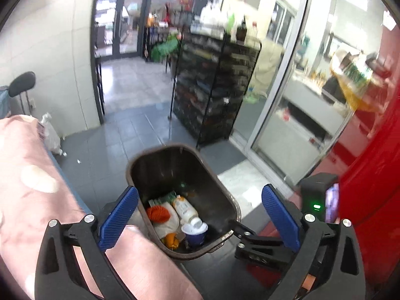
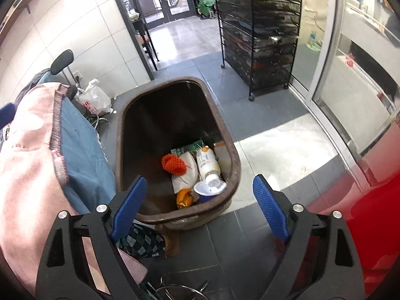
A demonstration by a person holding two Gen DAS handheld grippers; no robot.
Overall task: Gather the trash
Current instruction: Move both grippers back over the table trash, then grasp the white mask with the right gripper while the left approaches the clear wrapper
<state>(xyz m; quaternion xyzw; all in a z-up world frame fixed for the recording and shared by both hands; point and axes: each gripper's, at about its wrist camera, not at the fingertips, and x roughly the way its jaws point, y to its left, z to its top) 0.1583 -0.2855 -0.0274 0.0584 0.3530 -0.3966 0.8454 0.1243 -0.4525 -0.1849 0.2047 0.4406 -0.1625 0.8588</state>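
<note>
A brown trash bin (image 1: 160, 165) stands on the tiled floor, also in the right wrist view (image 2: 140, 100). Inside lie a white bottle (image 1: 185, 208) (image 2: 207, 162), an orange net (image 1: 157, 212) (image 2: 173, 163), a blue cup with white lid (image 1: 195, 232) (image 2: 208, 191), a white wrapper (image 2: 185, 172) and orange peel (image 1: 171, 241) (image 2: 185, 197). My left gripper (image 1: 200, 218) is open and empty above the bin. My right gripper (image 2: 200, 205) is open and empty over the bin's near rim; its body shows in the left wrist view (image 1: 262, 247).
A pink cloth (image 1: 30, 180) (image 2: 27, 155) over a blue cover (image 2: 80, 150) lies at the left. A black wire rack (image 1: 215, 85) (image 2: 262, 30) stands beyond the bin. A red surface (image 1: 370, 175) (image 2: 370, 225) and a glass door (image 2: 350, 75) are at the right. A white plastic bag (image 2: 93, 98) sits by the wall.
</note>
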